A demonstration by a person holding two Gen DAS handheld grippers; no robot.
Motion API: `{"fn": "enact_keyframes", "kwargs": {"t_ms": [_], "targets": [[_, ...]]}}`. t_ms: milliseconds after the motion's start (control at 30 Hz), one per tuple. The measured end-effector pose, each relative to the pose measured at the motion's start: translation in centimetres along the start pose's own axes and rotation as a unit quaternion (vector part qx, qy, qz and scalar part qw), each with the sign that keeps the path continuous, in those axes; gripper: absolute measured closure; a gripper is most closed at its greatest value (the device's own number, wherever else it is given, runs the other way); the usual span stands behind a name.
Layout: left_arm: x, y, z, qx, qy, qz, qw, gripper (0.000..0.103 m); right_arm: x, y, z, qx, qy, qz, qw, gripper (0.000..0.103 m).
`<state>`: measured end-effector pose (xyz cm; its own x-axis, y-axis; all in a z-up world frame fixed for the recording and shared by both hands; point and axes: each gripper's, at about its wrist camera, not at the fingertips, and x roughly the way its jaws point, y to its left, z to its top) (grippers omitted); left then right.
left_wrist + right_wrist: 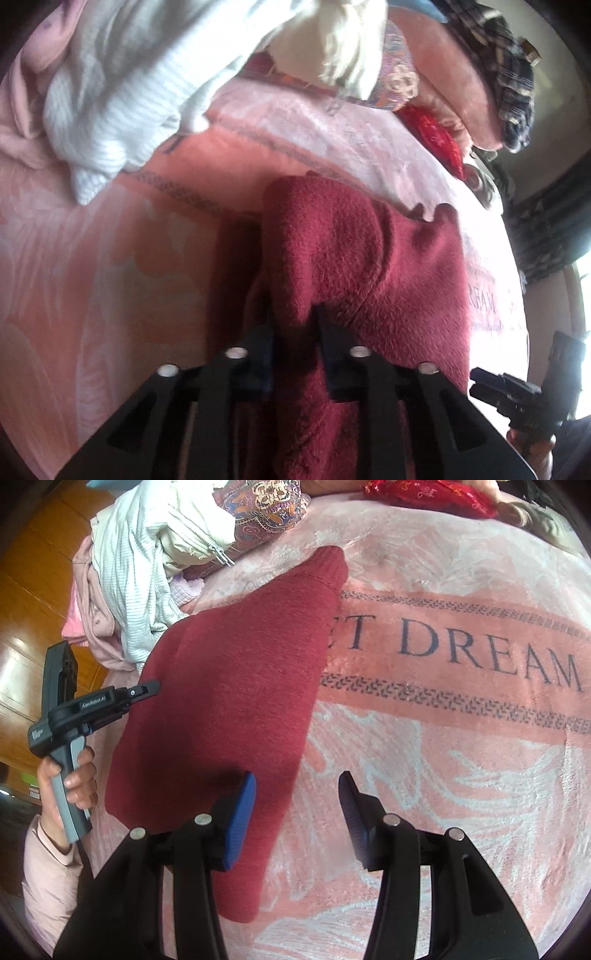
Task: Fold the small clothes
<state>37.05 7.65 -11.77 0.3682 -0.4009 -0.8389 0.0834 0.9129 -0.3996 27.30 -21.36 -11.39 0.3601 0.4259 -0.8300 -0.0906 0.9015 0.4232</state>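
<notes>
A dark red knit garment (236,686) lies on a pink blanket (443,757), one end reaching toward the clothes pile. My left gripper (295,317) is shut on a raised fold of this dark red garment (332,251) and lifts it off the blanket. It also shows in the right wrist view (144,690), at the garment's left edge. My right gripper (297,794) is open and empty, hovering over the garment's near right edge; its blue pads (242,812) stand wide apart. It also shows in the left wrist view (517,391) at the lower right.
A pile of white and pink clothes (147,572) lies at the blanket's far left, also in the left wrist view (129,92). A patterned cushion (266,506), a red cloth (432,494) and a plaid cloth (513,74) lie at the back. A wooden floor (33,590) is to the left.
</notes>
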Motion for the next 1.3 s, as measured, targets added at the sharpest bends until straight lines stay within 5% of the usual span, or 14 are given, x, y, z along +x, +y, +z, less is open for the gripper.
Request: {"fn": "enact_keyframes", "kwargs": {"t_ms": [100,133,700,967,1067,1300], "targets": [[-1.6,-0.7,-0.7,0.016,-0.007,-0.032,0.9993,0.011,-0.5,0.6,0.4,-0.007,-0.007,0.004,1.000,0.045],[-2.1,-0.9,-0.9,0.019,-0.008,-0.038,0.9991,0.011,-0.5,0.8,0.5,-0.007,-0.009,0.003,1.000,0.045],[0.6,-0.1,-2.4,0.046,0.055,-0.057,0.9958,0.011,2.0,2.2,1.6,0.007,0.009,0.009,1.000,0.029],[2.3,-0.3,-2.0,0.054,0.078,-0.066,0.9933,0.011,4.5,0.6,2.1,0.053,0.030,0.072,0.996,0.025],[2.5,-0.2,-2.1,0.057,0.078,-0.075,0.9925,0.019,5.7,0.2,1.9,0.069,0.043,0.100,0.992,0.028],[1.6,0.2,-2.6,0.056,0.069,-0.112,0.9897,0.059,4.6,0.3,1.5,0.063,0.025,0.121,0.990,0.057]]}}
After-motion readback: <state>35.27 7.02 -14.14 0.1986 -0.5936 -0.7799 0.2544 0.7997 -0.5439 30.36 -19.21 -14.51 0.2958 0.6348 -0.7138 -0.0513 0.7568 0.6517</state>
